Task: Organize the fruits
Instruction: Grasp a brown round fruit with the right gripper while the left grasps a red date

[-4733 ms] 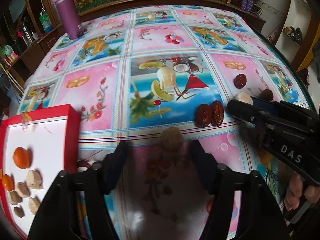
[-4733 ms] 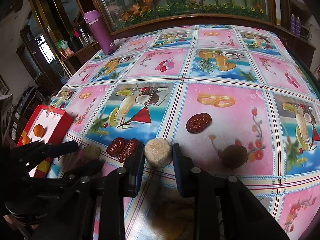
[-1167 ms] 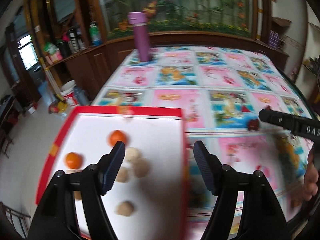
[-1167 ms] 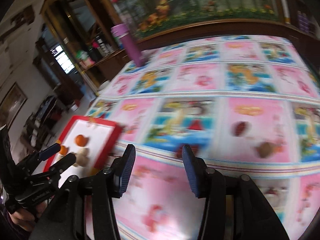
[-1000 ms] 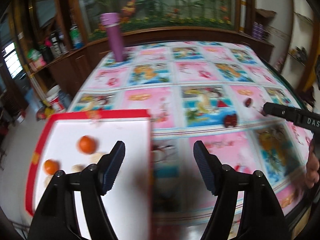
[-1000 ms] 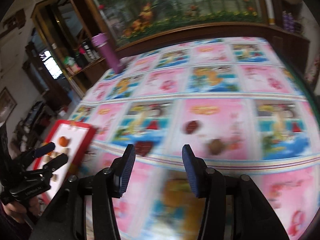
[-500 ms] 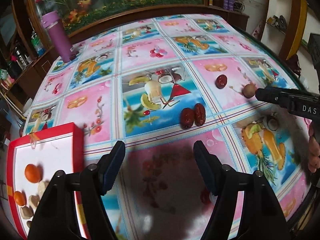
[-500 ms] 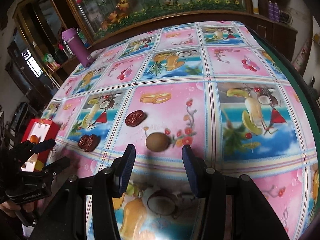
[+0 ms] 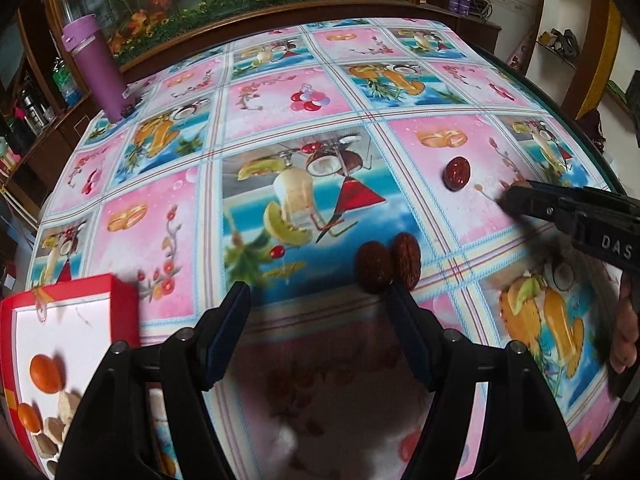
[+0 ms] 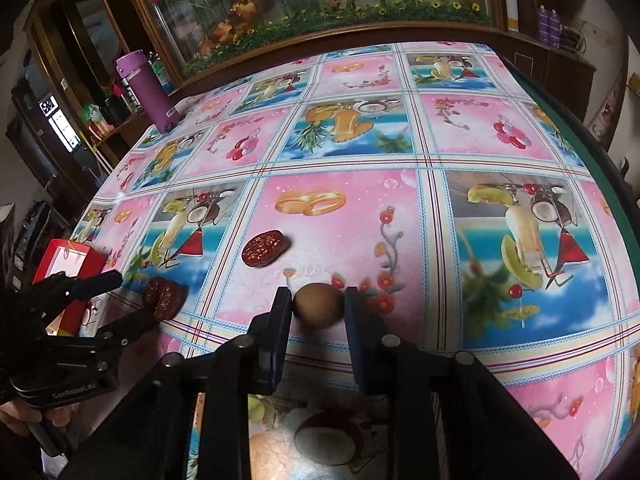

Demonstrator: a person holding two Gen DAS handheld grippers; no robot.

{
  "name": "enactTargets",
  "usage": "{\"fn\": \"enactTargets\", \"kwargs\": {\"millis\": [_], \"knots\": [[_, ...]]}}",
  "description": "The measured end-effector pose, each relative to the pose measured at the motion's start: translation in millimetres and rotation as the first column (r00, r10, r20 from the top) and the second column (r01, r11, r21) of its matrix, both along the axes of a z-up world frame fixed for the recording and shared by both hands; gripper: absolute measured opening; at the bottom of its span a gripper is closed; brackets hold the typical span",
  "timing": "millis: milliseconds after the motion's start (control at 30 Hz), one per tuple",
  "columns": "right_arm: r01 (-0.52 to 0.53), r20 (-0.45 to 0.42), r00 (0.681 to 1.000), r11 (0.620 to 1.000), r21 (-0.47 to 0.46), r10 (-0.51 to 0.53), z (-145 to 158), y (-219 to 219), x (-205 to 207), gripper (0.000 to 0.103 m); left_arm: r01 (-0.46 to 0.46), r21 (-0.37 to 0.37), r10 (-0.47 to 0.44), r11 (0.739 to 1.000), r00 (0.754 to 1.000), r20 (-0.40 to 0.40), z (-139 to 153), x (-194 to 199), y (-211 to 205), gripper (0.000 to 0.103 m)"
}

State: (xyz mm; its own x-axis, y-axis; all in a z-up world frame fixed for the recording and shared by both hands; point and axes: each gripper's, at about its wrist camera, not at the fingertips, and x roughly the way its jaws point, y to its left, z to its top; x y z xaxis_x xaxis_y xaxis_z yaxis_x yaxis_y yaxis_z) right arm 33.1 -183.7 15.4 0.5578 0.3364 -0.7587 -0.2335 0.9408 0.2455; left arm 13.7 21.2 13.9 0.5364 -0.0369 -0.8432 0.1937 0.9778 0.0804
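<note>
My left gripper (image 9: 318, 304) is open and empty; two dark red dates (image 9: 387, 262) lie side by side on the tablecloth just ahead of its right finger. A third date (image 9: 457, 173) lies farther right. My right gripper (image 10: 316, 304) is open with a round brown fruit (image 10: 319, 309) between its fingertips, resting on the table. In the right wrist view the single date (image 10: 265, 247) lies ahead-left and the date pair (image 10: 163, 297) sits by the left gripper's fingers (image 10: 96, 282). The red tray (image 9: 60, 344) at lower left holds small oranges and tan pieces.
A purple bottle (image 9: 98, 70) stands at the table's far left corner. The table (image 10: 460, 128) wears a pink and blue fruit-print cloth. Its right edge (image 10: 592, 144) drops to a dark rim. Wooden cabinets and a flower display line the far side.
Both grippers swung from the tray back over the table and lowered. The right gripper now brackets the brown fruit. The left gripper has come close to the date pair.
</note>
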Motion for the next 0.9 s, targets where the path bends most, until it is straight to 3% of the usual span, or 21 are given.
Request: {"fn": "enactTargets", "kwargs": {"millis": [233, 333, 433, 467, 700, 900], "knots": [[-0.006, 0.008, 1.000, 1.000, 0.001, 0.006, 0, 0, 0, 0.026, -0.003, -0.049, 0.002, 0.999, 1.000, -0.011, -3, 17, -5, 0.065], [-0.006, 0.009, 1.000, 1.000, 0.002, 0.006, 0, 0, 0, 0.026, -0.005, -0.073, 0.004, 0.997, 1.000, -0.012, -3, 20, -8, 0.057], [-0.008, 0.011, 1.000, 1.000, -0.001, 0.008, -1, 0, 0, 0.026, 0.003, -0.080, -0.002, 0.997, 1.000, 0.004, -2, 19, -12, 0.041], [-0.012, 0.011, 1.000, 1.000, -0.003, 0.012, 0, 1, 0, 0.026, 0.005, -0.081, -0.004, 0.997, 1.000, 0.006, -2, 18, -12, 0.032], [-0.029, 0.002, 1.000, 1.000, 0.010, 0.028, 3, 8, -9, 0.025, -0.009, -0.125, 0.009, 0.992, 1.000, -0.001, 2, 12, -8, 0.030], [-0.064, 0.026, 0.998, 0.997, 0.034, 0.063, 18, 25, -31, 0.025, -0.023, -0.139, 0.033, 0.990, 0.997, 0.066, 27, -25, 0, 0.030]]}}
